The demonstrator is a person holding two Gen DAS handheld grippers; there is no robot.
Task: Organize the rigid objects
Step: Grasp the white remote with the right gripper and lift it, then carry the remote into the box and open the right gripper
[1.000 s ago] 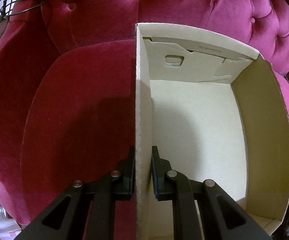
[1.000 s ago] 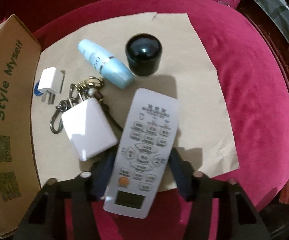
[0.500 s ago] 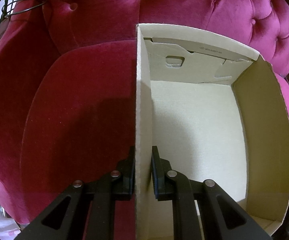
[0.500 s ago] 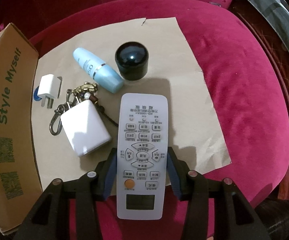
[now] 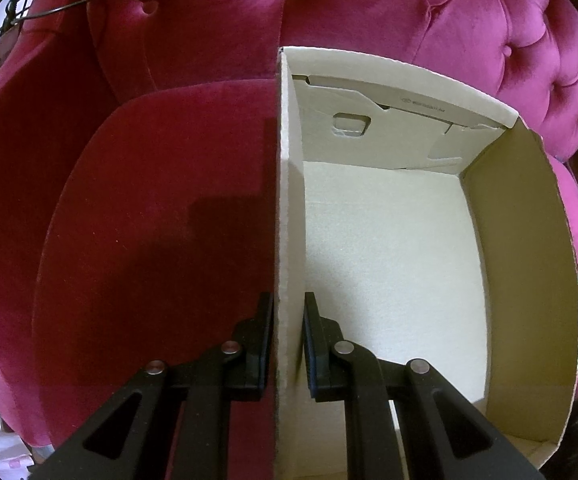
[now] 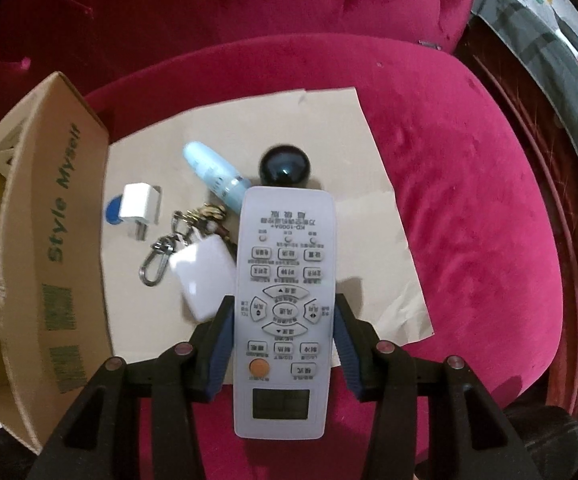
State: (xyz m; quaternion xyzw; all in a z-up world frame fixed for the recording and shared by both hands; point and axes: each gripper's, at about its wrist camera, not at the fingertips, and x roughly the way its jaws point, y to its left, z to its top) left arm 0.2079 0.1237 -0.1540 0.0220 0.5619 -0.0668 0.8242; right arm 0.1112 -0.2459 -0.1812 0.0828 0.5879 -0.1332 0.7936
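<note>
White remote control (image 6: 285, 308) pinched between the blue pads of the right hand-held gripper (image 6: 284, 320), display end nearest the camera, far end overlapping the pale blue tube (image 6: 215, 176) and the black round cap (image 6: 285, 166). Lifted clear of the brown paper sheet (image 6: 369, 240), its shadow cast on the paper at the right. Left on the sheet: a small white plug adapter (image 6: 139, 206) near the sheet's left edge, a white charger block (image 6: 203, 280) with a keyring and carabiner (image 6: 155, 268) beside it. Left hand-held gripper (image 5: 287, 344) clamped tight on the left wall of the open cardboard box (image 5: 289, 200), one finger outside, one inside; nothing lying on the box's pale floor. Same box at the sheet's left edge in the right view, "Style Myself" printed on its side. All resting on a crimson velvet tufted sofa (image 6: 469, 200). Both hand-held grippers pointed steeply downward.
</note>
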